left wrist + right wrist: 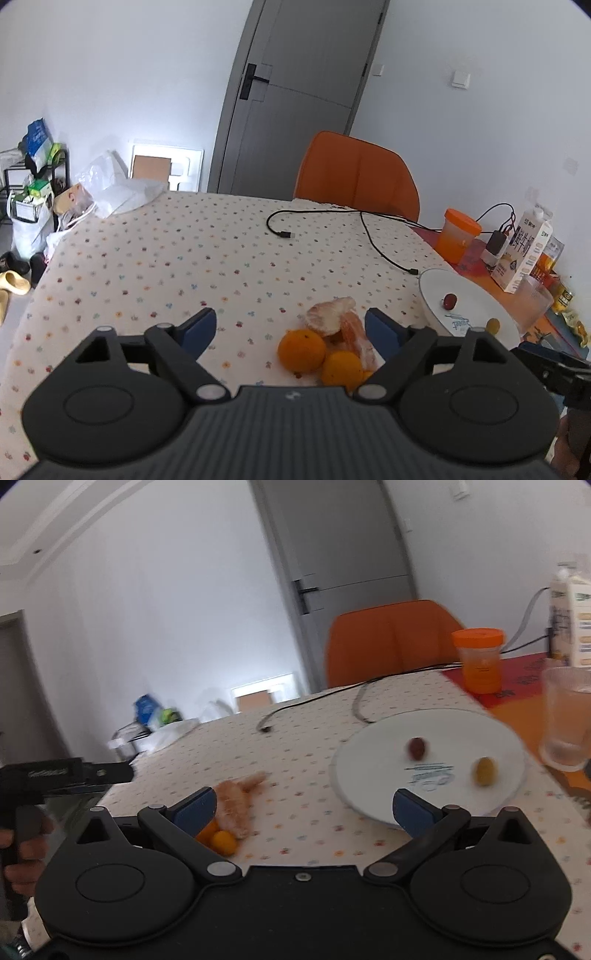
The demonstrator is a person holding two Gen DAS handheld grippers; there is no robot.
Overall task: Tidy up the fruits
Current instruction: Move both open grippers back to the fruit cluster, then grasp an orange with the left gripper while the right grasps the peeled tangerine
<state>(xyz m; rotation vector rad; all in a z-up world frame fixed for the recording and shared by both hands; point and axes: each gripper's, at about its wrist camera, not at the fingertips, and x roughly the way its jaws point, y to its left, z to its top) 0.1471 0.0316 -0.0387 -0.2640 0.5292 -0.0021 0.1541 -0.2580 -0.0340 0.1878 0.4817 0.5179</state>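
Left gripper (291, 328) hangs over the fruit pile w/ jaws wide apart, nothing gripped; the pile sits betw. the blue pads but closer to the right-hand one. Right gripper (304, 808) is spread as wide as it goes and empty, hovering over bare cloth betw. the pile and the white plate (373, 753).

Where things are: two whole oranges (301, 349) lie touching each other on the tablecloth (166, 258), toward its near edge, just beside the plate's left rim. Peeled segments (332, 317) lie right behind them, touching. On the plate: a red grape (417, 747) near the middle and a yellow-green grape (484, 771) nearer the rim on the cup side, well apart from each other.

Step in hand, as I judge it: pick one orange and move it to the plate. To do it well:
- centre the jaws on one orange only, pref. the left-hand one, which has free cloth on its outer side
- come down so no pad nudges the peeled pcs
- close gently; round skin can roll or squirt out
- set down in the plate's free area, away from both grapes

Orientation: the oranges are near-round, no real long axis. The peeled piece is elongated; in the right wrist view it runs from near the oranges diagonally toward the far edge of the cloth.
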